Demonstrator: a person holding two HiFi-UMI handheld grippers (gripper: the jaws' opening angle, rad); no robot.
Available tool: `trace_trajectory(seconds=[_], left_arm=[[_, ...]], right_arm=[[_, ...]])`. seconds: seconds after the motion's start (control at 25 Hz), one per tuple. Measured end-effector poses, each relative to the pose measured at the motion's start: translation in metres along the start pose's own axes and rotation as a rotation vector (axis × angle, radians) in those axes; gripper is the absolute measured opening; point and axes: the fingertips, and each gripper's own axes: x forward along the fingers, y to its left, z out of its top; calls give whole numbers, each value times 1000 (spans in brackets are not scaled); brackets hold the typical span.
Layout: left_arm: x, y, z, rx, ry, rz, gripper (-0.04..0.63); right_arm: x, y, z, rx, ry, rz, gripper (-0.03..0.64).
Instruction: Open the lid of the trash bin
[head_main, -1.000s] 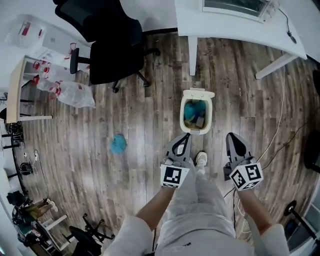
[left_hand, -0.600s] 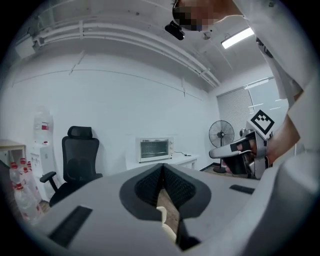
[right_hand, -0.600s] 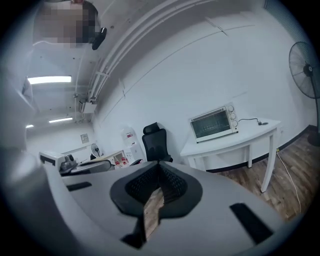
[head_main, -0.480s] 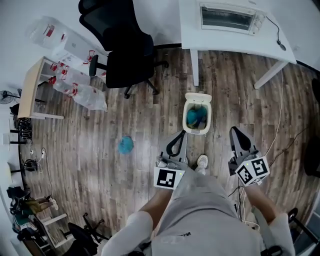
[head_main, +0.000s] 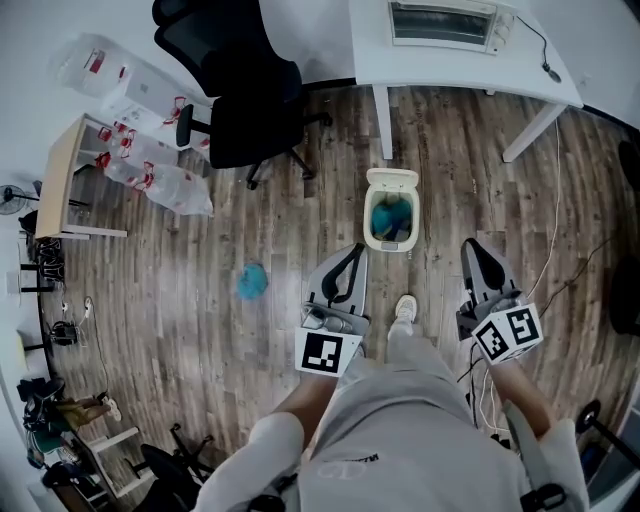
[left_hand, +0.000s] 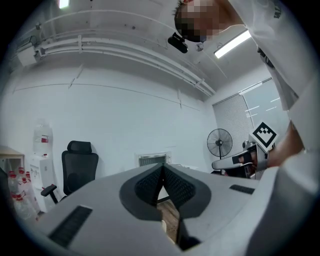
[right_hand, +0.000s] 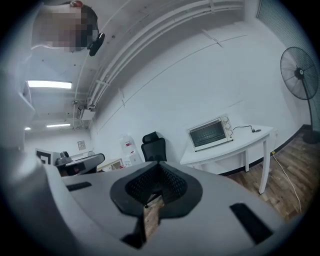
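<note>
Already the white trash bin (head_main: 390, 247) stands open, lid (head_main: 391, 181) raised.

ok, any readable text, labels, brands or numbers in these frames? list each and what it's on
No text here is legible enough to quote.
Water jug: red label, too small to read.
Plastic bags: red print, too small to read.
Person's grey garment: small dark print, blurred.
Wall sign: too small to read.
Marker cubes: black-and-white square patterns only, no letters or numbers.
</note>
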Motion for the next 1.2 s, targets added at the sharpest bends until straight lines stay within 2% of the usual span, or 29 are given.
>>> trace_trajectory(seconds=[0.2, 0.36, 0.8, 1.0, 1.2], left_arm=[[-41, 3, 2, 1, -29, -24, -3], [-89, 14, 0, -14, -36, -43, -3], [-235, 39, 9, -40, -84, -77, -3], [-257, 25, 3, -47, -75, -118, -3], [-271, -2, 3, -62, -73, -146, -2]], right_arm=[[-18, 34, -4, -24, -25, -30, 17], [-42, 68, -8, -21, -63, -91, 17], [-119, 201, -51, -58, -86, -152, 17], [-143, 223, -55, -82, -89, -171, 17], [-174, 224, -59, -91, -98, -192, 17]])
